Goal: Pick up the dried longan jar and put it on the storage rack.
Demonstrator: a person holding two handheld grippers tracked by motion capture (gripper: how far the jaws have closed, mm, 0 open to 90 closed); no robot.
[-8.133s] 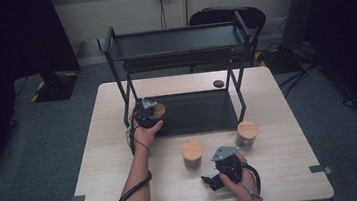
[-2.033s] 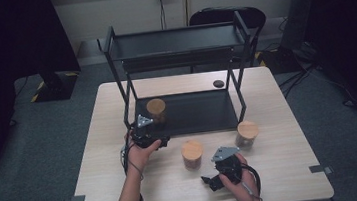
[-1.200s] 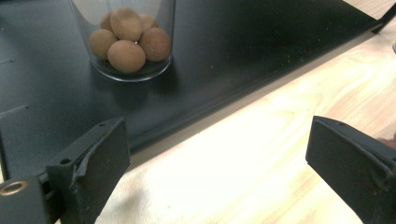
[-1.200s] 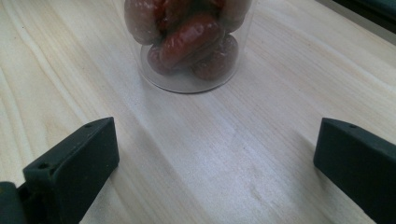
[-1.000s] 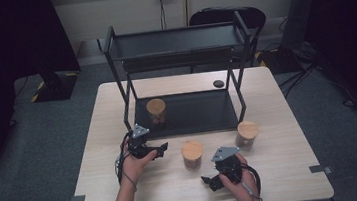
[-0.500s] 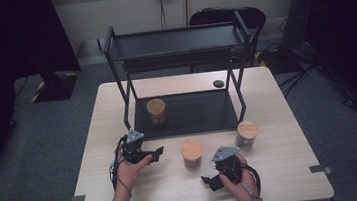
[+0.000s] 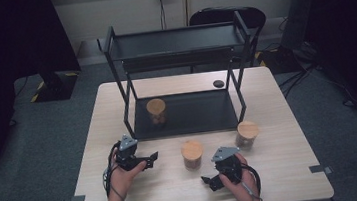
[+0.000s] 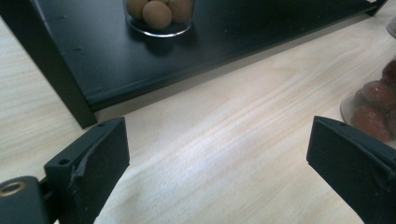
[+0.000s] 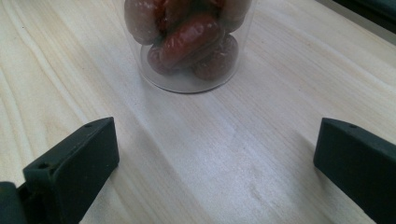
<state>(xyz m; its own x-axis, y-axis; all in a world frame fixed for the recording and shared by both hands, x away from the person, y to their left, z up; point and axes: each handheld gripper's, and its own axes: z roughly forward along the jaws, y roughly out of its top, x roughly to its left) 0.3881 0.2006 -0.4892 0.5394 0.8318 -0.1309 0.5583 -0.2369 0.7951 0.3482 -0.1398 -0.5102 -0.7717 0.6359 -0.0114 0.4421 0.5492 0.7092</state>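
Wooden table (image 7: pixel 284 170) bears black rack (image 7: pixel 188 113), two jars (image 7: pixel 192 154).

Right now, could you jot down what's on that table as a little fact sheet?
Rack: black two-level rack at the table's far side
Jar on rack: cork-lidded jar of tan balls on the lower shelf
Jars on table: middle jar, right jar
Left hand-held gripper: open, empty
Right hand-held gripper: open, empty
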